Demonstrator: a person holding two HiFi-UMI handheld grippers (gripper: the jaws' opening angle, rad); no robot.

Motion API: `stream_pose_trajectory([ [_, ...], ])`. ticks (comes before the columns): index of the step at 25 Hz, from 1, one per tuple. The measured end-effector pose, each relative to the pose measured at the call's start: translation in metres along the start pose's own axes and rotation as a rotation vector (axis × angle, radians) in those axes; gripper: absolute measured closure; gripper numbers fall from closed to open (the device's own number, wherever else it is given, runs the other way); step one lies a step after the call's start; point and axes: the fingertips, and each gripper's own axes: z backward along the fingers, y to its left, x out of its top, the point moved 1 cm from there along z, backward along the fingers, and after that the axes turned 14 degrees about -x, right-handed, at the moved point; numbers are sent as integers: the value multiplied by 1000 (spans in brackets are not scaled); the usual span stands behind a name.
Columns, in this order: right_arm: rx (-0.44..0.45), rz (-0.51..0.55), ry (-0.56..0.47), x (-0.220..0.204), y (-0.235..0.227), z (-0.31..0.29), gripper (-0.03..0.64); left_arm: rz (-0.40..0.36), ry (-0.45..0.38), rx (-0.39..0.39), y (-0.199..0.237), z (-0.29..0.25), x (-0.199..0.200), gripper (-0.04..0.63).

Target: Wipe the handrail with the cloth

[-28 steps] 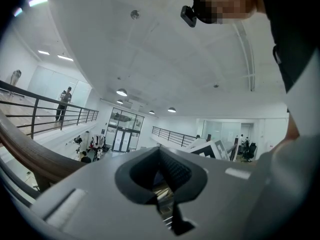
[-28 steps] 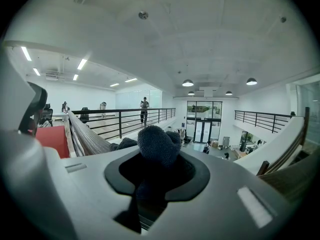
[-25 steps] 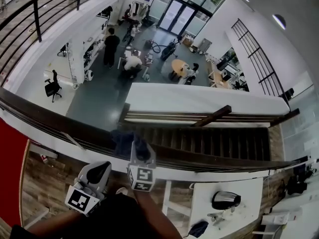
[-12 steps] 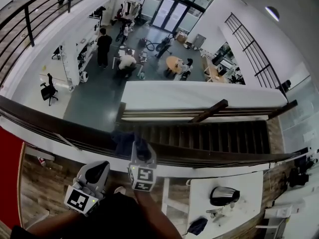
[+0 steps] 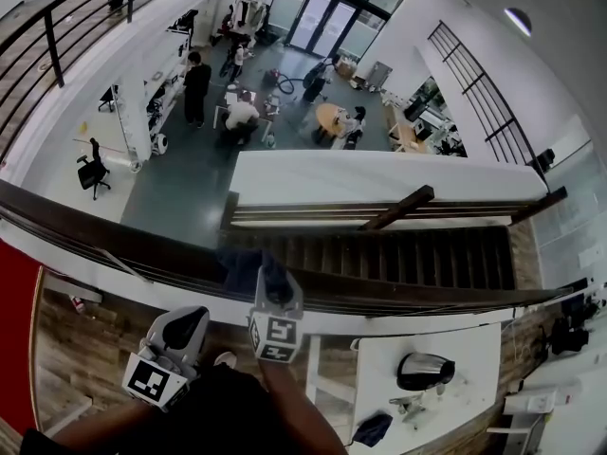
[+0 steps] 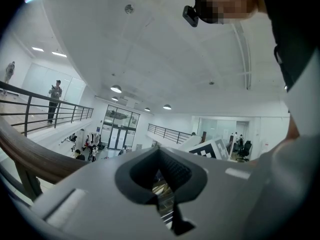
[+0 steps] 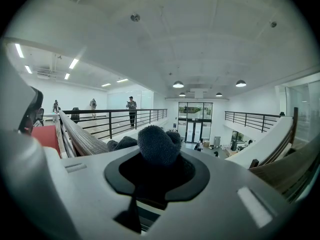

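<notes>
The dark wooden handrail point(image 5: 114, 240) crosses the head view from left to right, high above an atrium. A dark blue cloth point(image 5: 242, 265) lies bunched on top of it. My right gripper point(image 5: 268, 278) is shut on the cloth and rests at the rail. In the right gripper view the cloth point(image 7: 157, 144) bulges out between the jaws of the right gripper point(image 7: 155, 169), and the handrail point(image 7: 80, 136) runs off to the left. My left gripper point(image 5: 190, 322) hangs below the rail near my body, shut and empty. In the left gripper view the left gripper point(image 6: 161, 184) shows closed jaws, the handrail point(image 6: 30, 156) beside them.
A staircase point(image 5: 398, 263) descends just beyond the rail. Below lies an atrium floor with several people and desks. A white table point(image 5: 455, 349) with a kettle point(image 5: 425, 372) stands at lower right. A black metal balcony railing point(image 5: 57, 27) runs at upper left. A red panel point(image 5: 14, 330) sits at far left.
My right gripper and the cloth have slid slightly to the right along the handrail. The left gripper has stayed where it was.
</notes>
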Motion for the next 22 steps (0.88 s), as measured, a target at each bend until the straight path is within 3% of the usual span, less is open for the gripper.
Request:
stream_pose_trajectory([
  [16, -52, -24, 0, -4, -55, -1, 522, -6, -26, -17, -27, -27, -7, 595],
  [22, -52, -14, -10, -4, -64, 2, 522, 7, -1, -7, -31, -30, -9, 595],
])
